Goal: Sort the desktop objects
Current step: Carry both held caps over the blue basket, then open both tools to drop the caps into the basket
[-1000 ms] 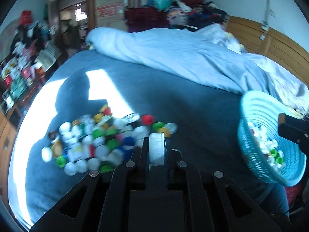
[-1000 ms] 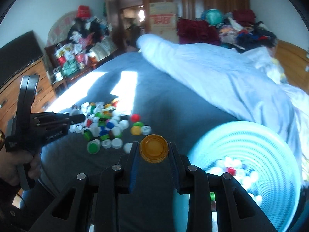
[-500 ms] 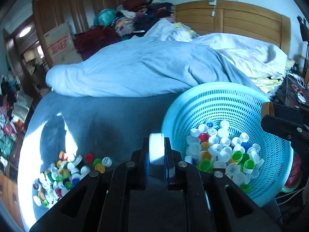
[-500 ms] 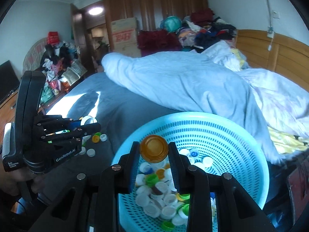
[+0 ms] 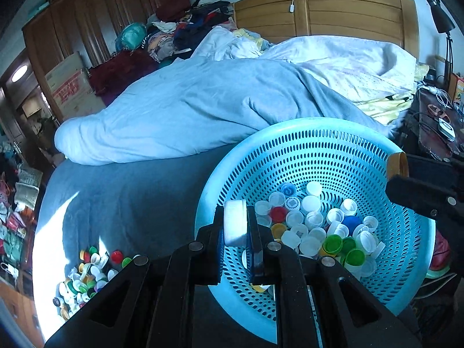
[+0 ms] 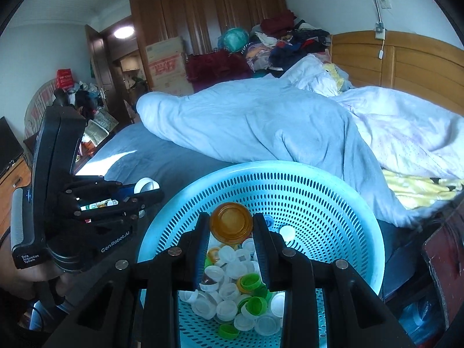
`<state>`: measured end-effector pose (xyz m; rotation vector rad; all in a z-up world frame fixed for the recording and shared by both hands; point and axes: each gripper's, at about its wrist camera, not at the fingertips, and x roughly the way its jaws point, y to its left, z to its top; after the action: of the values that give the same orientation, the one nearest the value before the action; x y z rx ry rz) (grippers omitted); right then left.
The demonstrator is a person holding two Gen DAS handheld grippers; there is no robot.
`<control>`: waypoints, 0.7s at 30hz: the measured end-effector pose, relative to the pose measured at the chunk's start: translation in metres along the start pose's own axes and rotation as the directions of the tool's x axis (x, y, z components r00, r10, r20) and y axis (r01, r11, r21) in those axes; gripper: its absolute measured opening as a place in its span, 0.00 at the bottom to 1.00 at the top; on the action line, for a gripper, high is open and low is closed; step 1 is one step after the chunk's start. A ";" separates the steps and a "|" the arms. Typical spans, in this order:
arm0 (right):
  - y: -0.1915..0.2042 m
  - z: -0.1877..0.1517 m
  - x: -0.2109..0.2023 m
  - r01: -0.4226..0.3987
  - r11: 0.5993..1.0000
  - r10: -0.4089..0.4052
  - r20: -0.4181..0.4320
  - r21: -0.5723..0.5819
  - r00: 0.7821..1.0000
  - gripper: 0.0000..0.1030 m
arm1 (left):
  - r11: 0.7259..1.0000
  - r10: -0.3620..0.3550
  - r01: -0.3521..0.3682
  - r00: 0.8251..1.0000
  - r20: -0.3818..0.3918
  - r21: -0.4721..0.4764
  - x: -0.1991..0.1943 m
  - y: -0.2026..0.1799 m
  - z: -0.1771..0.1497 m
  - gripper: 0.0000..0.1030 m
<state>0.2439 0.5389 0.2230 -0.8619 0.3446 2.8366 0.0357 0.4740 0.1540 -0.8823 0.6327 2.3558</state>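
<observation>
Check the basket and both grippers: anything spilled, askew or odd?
Nothing spilled. The turquoise basket sits tilted. The left gripper clamps a white cap edge-on; the right gripper holds an orange cap above it.

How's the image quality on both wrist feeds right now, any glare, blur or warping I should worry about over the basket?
Left wrist view: sharp; strong fisheye bend, dark corners, blown-out sun patch beside the loose caps; basket evenly lit, white cap clear. Right wrist view: also sharp; orange cap clear, ceiling lamp flares, edges vignetted.
</observation>
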 end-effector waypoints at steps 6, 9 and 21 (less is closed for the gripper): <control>-0.004 -0.004 -0.002 -0.005 1.000 0.005 -0.001 0.005 1.000 0.32 | 1.000 0.000 0.000 1.000 -0.006 0.005 0.000 -0.005 0.000 0.09; -0.005 -0.005 -0.002 -0.008 1.000 0.008 -0.004 0.008 1.000 0.32 | 1.000 -0.004 0.004 1.000 -0.011 0.006 0.002 -0.006 0.001 0.09; -0.004 -0.007 0.000 -0.009 1.000 0.009 -0.011 0.013 1.000 0.32 | 1.000 -0.012 0.012 1.000 -0.017 0.007 0.005 -0.011 0.001 0.09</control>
<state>0.2492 0.5412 0.2164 -0.8766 0.3682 2.8356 0.0395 0.4844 0.1484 -0.9019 0.6408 2.3363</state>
